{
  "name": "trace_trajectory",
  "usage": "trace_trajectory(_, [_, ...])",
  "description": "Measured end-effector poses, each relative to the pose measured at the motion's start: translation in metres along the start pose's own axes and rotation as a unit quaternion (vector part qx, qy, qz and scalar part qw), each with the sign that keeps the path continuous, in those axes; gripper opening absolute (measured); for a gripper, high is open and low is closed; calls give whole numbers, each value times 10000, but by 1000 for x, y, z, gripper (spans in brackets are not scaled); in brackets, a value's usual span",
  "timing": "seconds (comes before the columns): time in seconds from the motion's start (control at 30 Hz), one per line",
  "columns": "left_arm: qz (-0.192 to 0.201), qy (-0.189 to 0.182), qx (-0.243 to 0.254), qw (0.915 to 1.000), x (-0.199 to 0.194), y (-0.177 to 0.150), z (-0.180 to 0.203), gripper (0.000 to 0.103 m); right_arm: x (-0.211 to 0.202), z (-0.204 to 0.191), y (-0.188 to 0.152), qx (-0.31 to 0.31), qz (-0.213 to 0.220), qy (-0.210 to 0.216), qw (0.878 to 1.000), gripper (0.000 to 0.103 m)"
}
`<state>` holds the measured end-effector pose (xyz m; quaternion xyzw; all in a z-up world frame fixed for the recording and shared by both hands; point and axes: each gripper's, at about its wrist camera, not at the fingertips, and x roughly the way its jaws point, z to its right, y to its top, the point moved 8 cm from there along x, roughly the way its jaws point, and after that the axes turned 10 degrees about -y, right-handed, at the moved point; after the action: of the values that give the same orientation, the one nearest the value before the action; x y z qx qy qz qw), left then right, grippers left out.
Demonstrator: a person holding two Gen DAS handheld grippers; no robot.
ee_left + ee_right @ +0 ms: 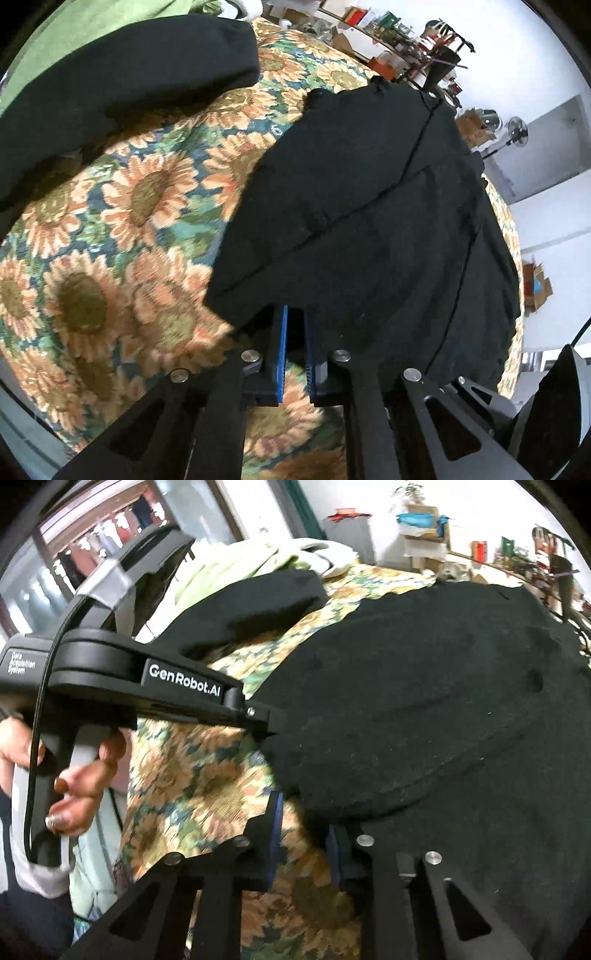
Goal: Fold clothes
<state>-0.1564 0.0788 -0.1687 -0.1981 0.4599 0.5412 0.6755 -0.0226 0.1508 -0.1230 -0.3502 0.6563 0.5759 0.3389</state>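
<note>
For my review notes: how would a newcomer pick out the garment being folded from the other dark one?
Start at the sunflower-print cover. Two black garments lie on it: the black bundle sits at the far side beside green cloth. The one being worked is the spread black garment, seamed, its near edge at the left gripper.

This looks like a lived-in room used partly for storage, rather than a lab or shop. A sunflower-patterned cloth (110, 229) covers the surface where dark garments (369, 221) lie, and a long wall shelf (388, 33) behind it is crowded with boxes and odds and ends. Cardboard boxes (476, 125) and a standing fan (517, 133) sit against the white wall, and clothes hang outside a window (92, 546) in the right wrist view.
</note>
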Motion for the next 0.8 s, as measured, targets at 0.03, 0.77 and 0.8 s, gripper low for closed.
trace_trajectory(0.03, [-8,77,20,10000,-1,-1,0,10,-1,0,-3,-69,-22,-63,10000,25])
trace_trajectory(0.77, [-200,-380,989,9942,22,-46,90,11,-176,217,-210,4620,-103,-2378,8543,70])
trace_trajectory(0.8, [-174,-386,1001,9941,19,-49,93,18,-178,217,-224,4738,-198,-2348,8485,69])
